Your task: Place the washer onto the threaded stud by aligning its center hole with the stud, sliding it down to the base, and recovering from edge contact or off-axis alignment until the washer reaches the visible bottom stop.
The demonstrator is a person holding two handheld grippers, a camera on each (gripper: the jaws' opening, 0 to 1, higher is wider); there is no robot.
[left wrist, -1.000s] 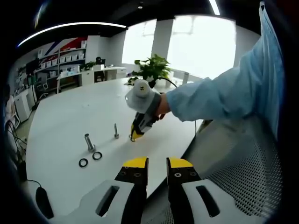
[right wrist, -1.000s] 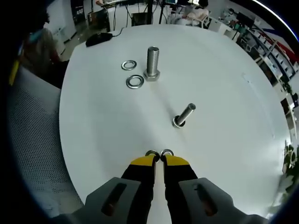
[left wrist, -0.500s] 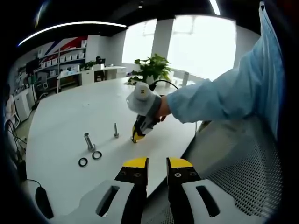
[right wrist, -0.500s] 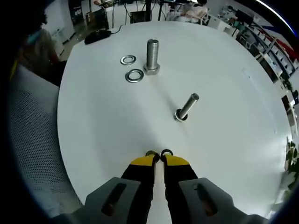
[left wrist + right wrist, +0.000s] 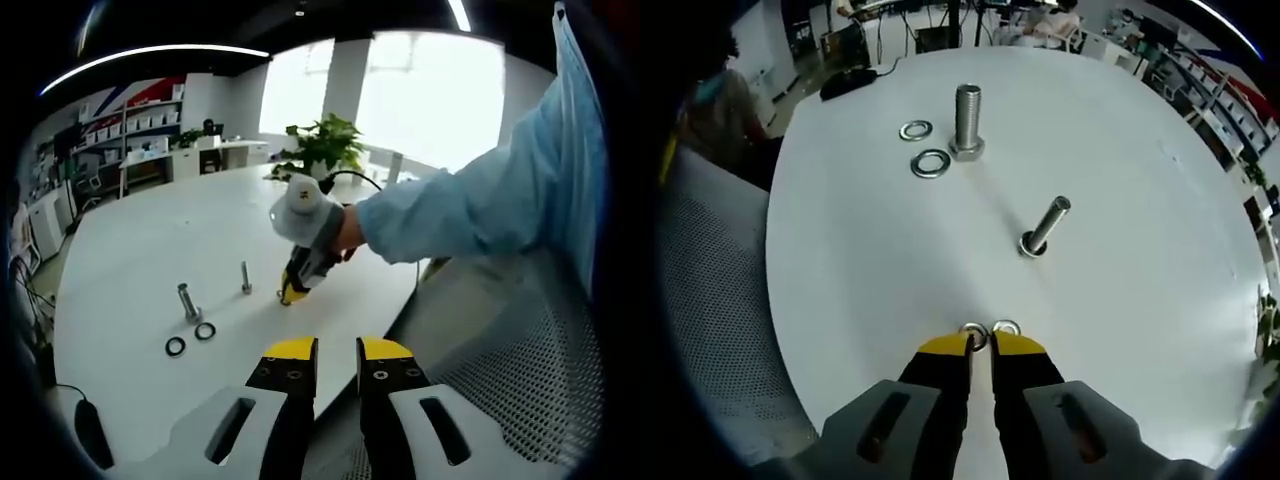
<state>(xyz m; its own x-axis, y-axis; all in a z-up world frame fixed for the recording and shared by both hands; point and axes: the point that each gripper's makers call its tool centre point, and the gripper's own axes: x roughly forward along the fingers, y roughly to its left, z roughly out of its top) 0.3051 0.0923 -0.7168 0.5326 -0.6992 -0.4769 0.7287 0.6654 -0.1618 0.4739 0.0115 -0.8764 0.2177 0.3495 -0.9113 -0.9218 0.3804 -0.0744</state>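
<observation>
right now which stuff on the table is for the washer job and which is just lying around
For the job:
- small washers at the right hand-held gripper tips
- thin stud
- big bolt, two large washers beside it

Lying about:
- black mouse and cable at the table edge
- potted plant
- mesh chair

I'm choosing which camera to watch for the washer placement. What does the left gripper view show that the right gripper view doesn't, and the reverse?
Left gripper view: the open left tongs, a blue sleeve behind the right tongs seen from outside, and a plant. Right gripper view: two small rings at the right tongs' tips, and a base ring around the thin stud. Shared: the white table, thick bolt, thin stud, two loose washers.
</observation>
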